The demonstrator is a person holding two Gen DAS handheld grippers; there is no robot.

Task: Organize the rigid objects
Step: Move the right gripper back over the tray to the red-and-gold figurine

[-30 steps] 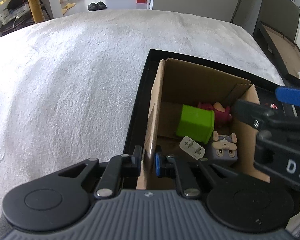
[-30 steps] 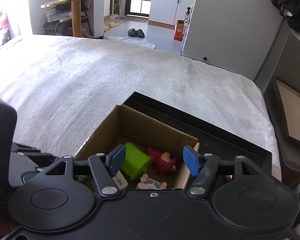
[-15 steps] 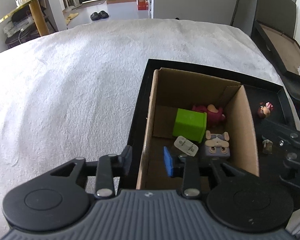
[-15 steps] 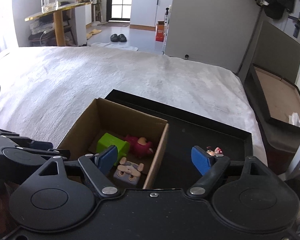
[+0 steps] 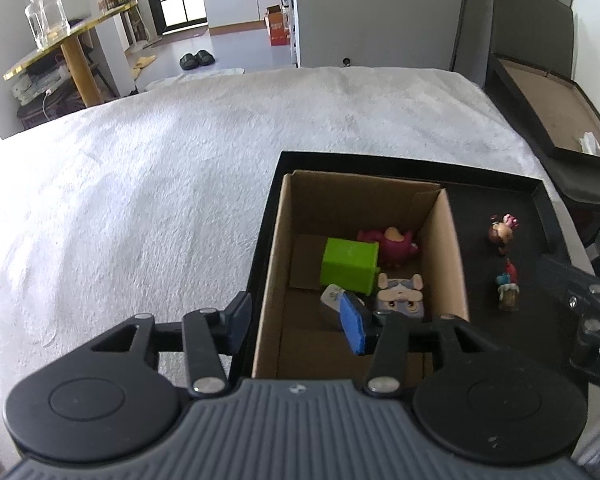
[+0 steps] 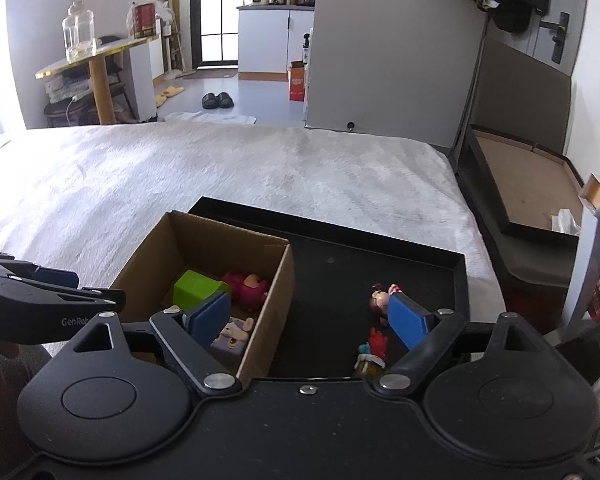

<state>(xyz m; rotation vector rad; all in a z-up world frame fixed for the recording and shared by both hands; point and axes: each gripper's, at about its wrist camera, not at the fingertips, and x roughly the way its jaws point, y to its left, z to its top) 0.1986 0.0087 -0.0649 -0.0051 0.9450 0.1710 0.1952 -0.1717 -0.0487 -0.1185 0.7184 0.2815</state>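
Note:
A cardboard box (image 5: 446, 256) stands in the left part of a black tray (image 5: 420, 164). It holds a green block (image 5: 350, 264), a pink toy (image 5: 394, 244), a dog-face block (image 5: 400, 300) and a white plug (image 5: 332, 298). Two small figurines (image 5: 502, 232) (image 5: 508, 286) stand on the tray floor right of the box. My left gripper (image 5: 296, 324) straddles the box's left wall, its jaws opening and its pads off the cardboard. My right gripper (image 6: 308, 318) hovers over the box's right wall and the tray (image 6: 340, 276), its jaws opening wide and holding nothing, with the figurines (image 6: 374, 350) by its right finger.
The tray lies on a white blanket (image 5: 140, 200) covering a bed. A second dark tray with a brown floor (image 6: 520, 188) leans beyond the bed's right edge. A yellow side table with a glass jar (image 6: 78, 36) stands far left.
The left gripper let go of the box's left wall, opened and lifted back. The right gripper slid right from above the box toward the figurines and opened wider.

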